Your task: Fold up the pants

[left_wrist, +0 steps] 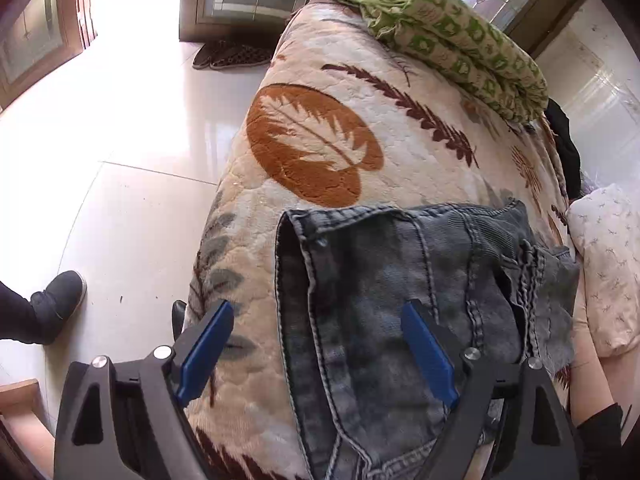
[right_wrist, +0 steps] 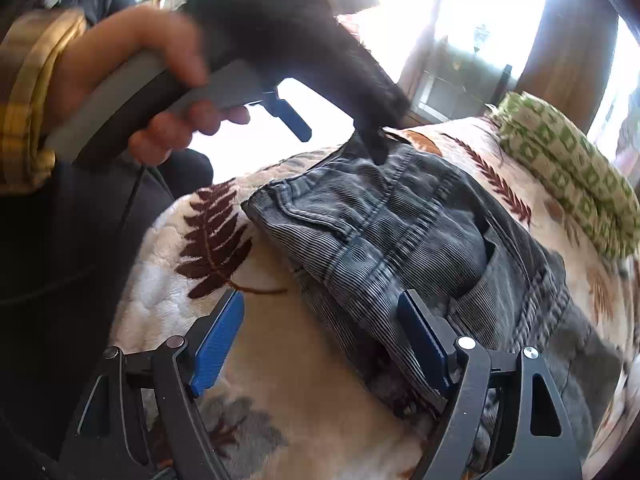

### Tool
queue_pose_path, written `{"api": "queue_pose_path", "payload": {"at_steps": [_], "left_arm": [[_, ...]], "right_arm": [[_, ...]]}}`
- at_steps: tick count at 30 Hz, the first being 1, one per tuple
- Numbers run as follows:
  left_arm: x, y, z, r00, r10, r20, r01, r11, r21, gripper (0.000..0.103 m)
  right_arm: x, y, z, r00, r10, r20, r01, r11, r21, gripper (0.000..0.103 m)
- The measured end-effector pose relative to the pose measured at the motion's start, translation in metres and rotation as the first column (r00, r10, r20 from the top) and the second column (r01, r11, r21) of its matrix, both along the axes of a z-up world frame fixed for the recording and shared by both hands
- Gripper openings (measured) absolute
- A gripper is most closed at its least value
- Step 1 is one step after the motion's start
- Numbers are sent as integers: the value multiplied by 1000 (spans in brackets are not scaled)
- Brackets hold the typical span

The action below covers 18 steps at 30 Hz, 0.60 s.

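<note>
Grey-blue denim pants (left_wrist: 400, 288) lie folded in a thick bundle on a cream leaf-patterned blanket (left_wrist: 320, 120). My left gripper (left_wrist: 318, 316) is open above the bundle's left edge, one blue pad over the blanket, the other over the denim. In the right wrist view the pants (right_wrist: 400, 232) fill the middle. My right gripper (right_wrist: 322, 308) is open at the bundle's near edge. The left gripper also shows in the right wrist view (right_wrist: 376, 144), held in a hand over the far corner of the pants; its black tip touches the fabric.
A folded green-patterned cloth (left_wrist: 460, 48) lies at the blanket's far end, also in the right wrist view (right_wrist: 568, 176). A white pillow (left_wrist: 608, 264) lies to the right. A shiny tiled floor (left_wrist: 120, 160), a shoe (left_wrist: 60, 296) and slippers (left_wrist: 232, 56) are on the left.
</note>
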State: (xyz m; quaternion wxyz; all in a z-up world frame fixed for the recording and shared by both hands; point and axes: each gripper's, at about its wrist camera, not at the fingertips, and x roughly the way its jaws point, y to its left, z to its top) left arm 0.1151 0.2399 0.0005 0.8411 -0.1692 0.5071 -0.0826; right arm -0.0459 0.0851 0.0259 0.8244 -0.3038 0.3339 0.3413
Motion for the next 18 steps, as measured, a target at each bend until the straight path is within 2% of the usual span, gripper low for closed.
{"api": "queue_pose_path", "payload": {"at_steps": [3, 6, 8, 10, 13, 16, 18], "left_arm": [[8, 0, -11, 1000, -7, -18, 7, 1000, -21, 86], [10, -2, -15, 1000, -14, -8, 14, 1000, -28, 80], [10, -5, -13, 999, -32, 8, 32, 999, -30, 70], [11, -6, -13, 999, -34, 13, 34, 999, -42, 65], [12, -7, -13, 1000, -27, 16, 28, 999, -46, 64], [12, -7, -13, 999, -26, 19, 27, 998, -55, 60], [12, -4, -14, 1000, -21, 17, 22, 997, -68, 59]], "right_arm": [[1, 10, -9, 999, 20, 40, -18, 998, -54, 79], [3, 14, -13, 998, 23, 56, -19, 998, -66, 79], [5, 15, -14, 997, 25, 67, -20, 998, -67, 79], [8, 17, -14, 997, 24, 77, -19, 997, -71, 79], [12, 24, -14, 994, 23, 105, -15, 997, -80, 78], [18, 35, -17, 988, 28, 152, -13, 995, -98, 64], [21, 41, -18, 983, 33, 179, -12, 993, -120, 46]]}}
